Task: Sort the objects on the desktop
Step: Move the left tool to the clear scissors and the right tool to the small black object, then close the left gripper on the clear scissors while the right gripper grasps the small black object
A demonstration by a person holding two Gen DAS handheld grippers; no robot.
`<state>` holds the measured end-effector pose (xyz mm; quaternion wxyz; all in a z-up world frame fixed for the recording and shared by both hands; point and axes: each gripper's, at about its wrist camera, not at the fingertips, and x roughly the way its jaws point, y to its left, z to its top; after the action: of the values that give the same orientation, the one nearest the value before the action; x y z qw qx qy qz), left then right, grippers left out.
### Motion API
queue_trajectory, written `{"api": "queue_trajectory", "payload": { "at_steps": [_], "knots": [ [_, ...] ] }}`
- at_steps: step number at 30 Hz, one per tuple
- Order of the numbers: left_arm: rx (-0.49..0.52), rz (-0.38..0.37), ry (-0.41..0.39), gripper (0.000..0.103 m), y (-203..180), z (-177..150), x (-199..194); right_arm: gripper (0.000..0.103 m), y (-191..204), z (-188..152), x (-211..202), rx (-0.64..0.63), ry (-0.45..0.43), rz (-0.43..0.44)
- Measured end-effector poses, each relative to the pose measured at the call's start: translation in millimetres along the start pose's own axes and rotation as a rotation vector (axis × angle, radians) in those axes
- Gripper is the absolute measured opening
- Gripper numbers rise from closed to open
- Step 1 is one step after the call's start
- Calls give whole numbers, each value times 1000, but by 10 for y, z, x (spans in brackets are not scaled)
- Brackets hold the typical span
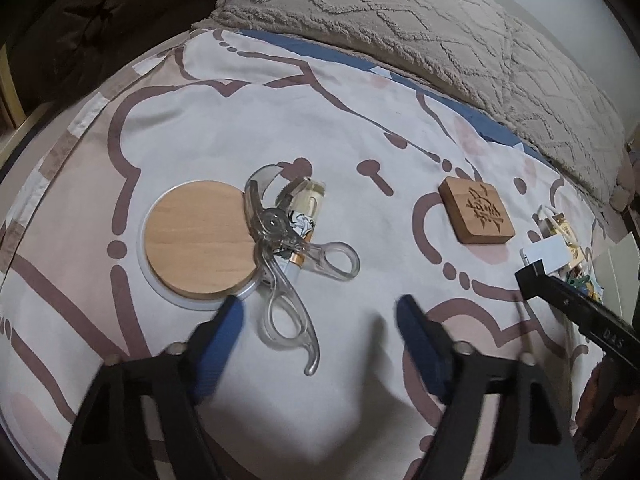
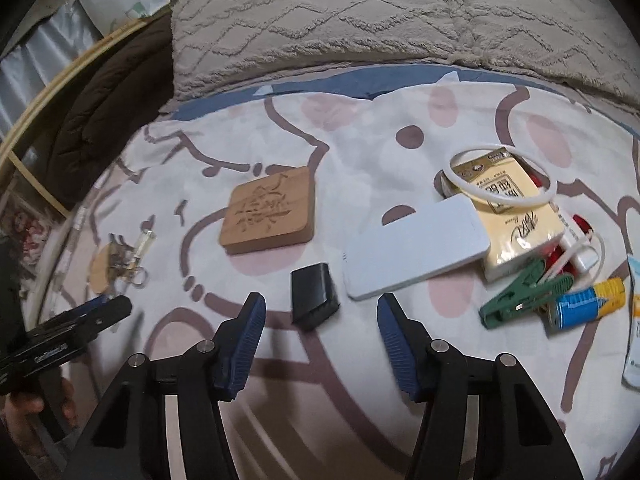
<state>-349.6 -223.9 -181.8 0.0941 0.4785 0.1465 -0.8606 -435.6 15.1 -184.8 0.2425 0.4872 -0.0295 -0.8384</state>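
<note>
The things are laid out on a bed under a cream sheet printed with brown lines and pink spots, with one grey tufted pillow along the far edge.

The left gripper is held low over the sheet with its blue-padded jaws partly open; nothing is gripped, though the near handle loop of the scissors lies in the gap between the pads. The right gripper is likewise seen with jaws partly open and empty, and one small black block lies just beyond the fingertips, untouched.

On the left of the bed, one round wooden disc on a white ring is seen, with one pair of clear-handled scissors lying across one small patterned bottle at its right edge. Near the middle lies one square wooden coaster carved with a dark figure.

On the right, one flat white case rests against one yellow tissue pack, over which one white cable is looped. Near these lie one green clothes peg and one blue-and-yellow tube; red items beneath are too hidden to be told.
</note>
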Motion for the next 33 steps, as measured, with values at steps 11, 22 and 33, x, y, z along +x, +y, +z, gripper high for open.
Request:
{"api": "queue_trajectory", "payload": {
  "at_steps": [11,22,33],
  "knots": [
    [12,13,-31,55,-2,-8,51,44,-1,68,141,-18,3,-22],
    [-50,-8,-27,21,184,15,5,24,88,-21,115,-49,0,-2],
    [-52,-78,-33,20,144,-240,-190,24,207,-241,-43,-65,6,27]
  ]
}}
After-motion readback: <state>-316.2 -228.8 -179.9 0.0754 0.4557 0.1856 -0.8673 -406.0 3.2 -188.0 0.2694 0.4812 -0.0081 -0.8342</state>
